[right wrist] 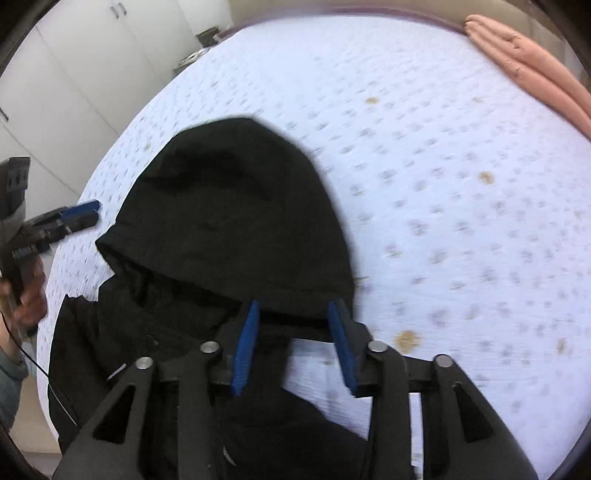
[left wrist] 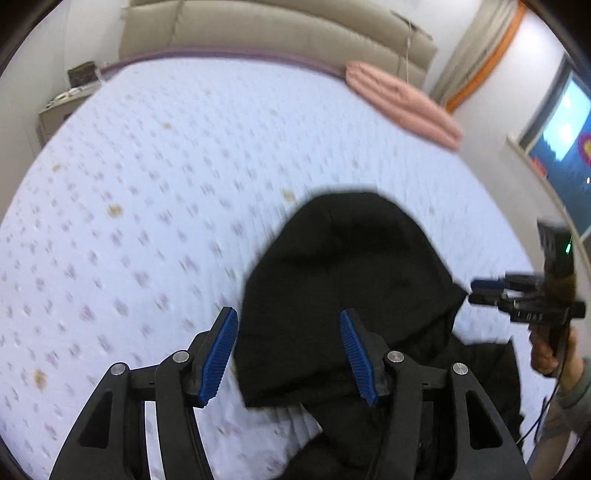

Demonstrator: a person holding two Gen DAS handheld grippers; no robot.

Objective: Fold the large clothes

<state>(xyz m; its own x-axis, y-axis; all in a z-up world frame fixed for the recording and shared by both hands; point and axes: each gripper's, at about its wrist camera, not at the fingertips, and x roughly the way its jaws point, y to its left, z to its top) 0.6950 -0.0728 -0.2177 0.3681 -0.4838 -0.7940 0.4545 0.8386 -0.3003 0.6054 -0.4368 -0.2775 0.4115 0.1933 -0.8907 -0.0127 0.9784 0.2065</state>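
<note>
A black hooded jacket (left wrist: 351, 266) lies on the bed, its hood spread flat and pointing toward the headboard; it also shows in the right wrist view (right wrist: 236, 210). My left gripper (left wrist: 288, 328) is open and empty, hovering above the hood's left edge. My right gripper (right wrist: 293, 325) is open and empty, hovering over the hood's base at its right side. Each gripper shows in the other's view: the right one (left wrist: 480, 291) at the far right, the left one (right wrist: 79, 216) at the far left. The jacket's body is hidden below both grippers.
The bed has a white sheet with small purple dots (left wrist: 147, 184). A folded pink blanket (left wrist: 402, 103) lies by the beige headboard (left wrist: 277, 33). A nightstand (left wrist: 62, 107) stands on the left, white wardrobes (right wrist: 74, 66) beyond it, a window (left wrist: 565, 147) on the right.
</note>
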